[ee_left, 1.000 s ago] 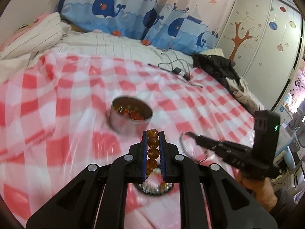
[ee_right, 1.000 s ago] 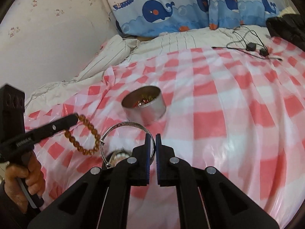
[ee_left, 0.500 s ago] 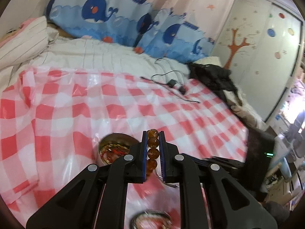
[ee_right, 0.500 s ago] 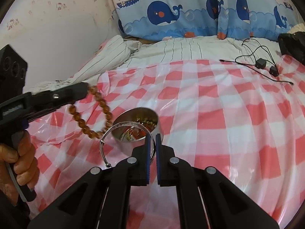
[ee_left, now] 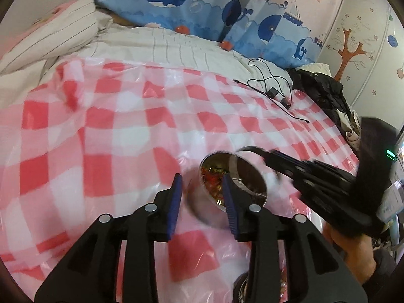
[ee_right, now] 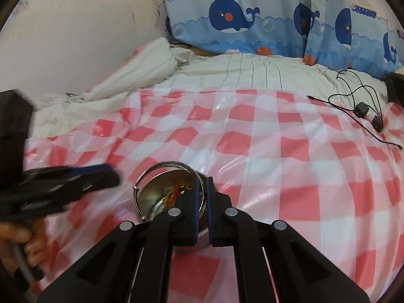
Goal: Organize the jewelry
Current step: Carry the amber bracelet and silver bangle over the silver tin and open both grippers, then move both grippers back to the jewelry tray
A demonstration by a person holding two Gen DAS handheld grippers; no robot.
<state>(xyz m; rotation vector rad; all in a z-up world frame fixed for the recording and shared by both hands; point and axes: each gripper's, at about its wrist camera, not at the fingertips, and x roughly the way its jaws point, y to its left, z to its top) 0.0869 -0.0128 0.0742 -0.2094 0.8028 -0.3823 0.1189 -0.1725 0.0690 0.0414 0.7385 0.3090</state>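
Two grippers, one tin, and that's why everything is crowded into the same spot. Your right gripper (ee_right: 201,197) is clenched on the silver bangle (ee_right: 161,169), pinching one side of the ring so the rest of the hoop hangs out in front, right over the mouth of the round metal tin (ee_right: 156,199). Holding it by the edge like that makes sense: the hoop is about as wide as the opening, so it looks like you need it lined up flat over the rim before letting go.

Your left gripper (ee_left: 202,197) is released, jaws spread wide with nothing between the blue pads (ee_left: 176,199). It sits just beside the tin (ee_left: 202,207), low over the checked plastic sheet (ee_left: 101,139), and the tin already has a tangle of red and gold pieces in it. I'd guess the empty hand is parked there out of the bangle's way, close enough to steady the tin if it tips on the soft bedding.

One thing to watch: the sheet looks slick and the bed under it is squishy, so the tin could slide or lean if the bangle (ee_left: 240,166) catches the rim. The black cable (ee_right: 358,106) further back is well clear of all this.
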